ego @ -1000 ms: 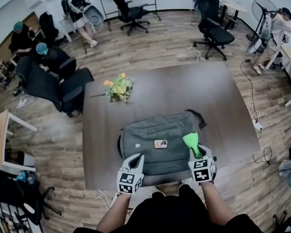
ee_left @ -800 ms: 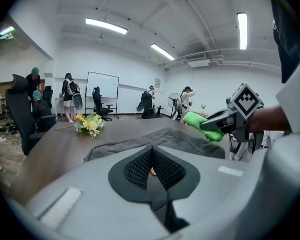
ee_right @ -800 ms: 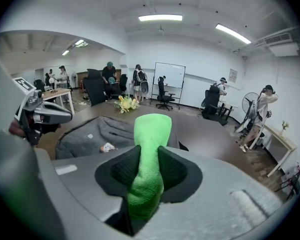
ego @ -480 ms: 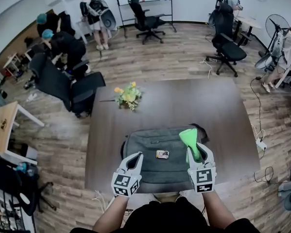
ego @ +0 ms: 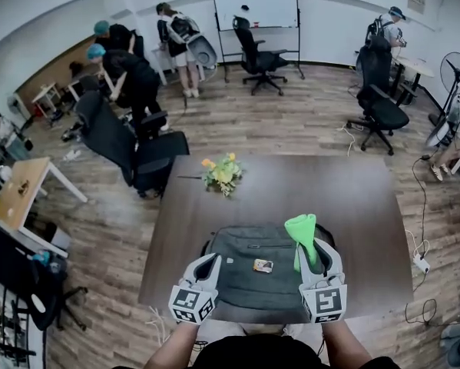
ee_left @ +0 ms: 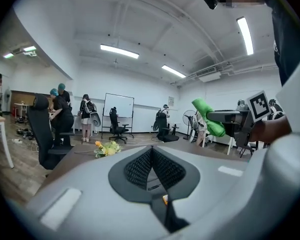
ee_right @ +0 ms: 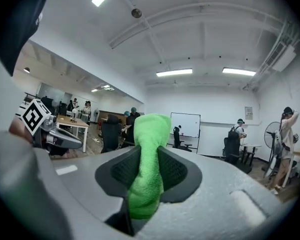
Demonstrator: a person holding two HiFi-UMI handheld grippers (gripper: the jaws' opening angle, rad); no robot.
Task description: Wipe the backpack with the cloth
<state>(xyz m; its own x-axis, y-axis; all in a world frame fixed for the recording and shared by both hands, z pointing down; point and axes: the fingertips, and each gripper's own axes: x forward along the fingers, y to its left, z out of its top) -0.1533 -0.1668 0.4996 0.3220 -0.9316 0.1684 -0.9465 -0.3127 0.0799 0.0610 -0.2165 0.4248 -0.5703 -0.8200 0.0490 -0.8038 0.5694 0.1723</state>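
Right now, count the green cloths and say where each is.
1. The green cloth is clamped in the right gripper, near the right end of the backpack. No other shows, though one could be hidden.

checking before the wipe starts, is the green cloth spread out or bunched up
Bunched up: the green cloth is squeezed into a narrow roll between the right gripper's jaws, its end sticking out past them.
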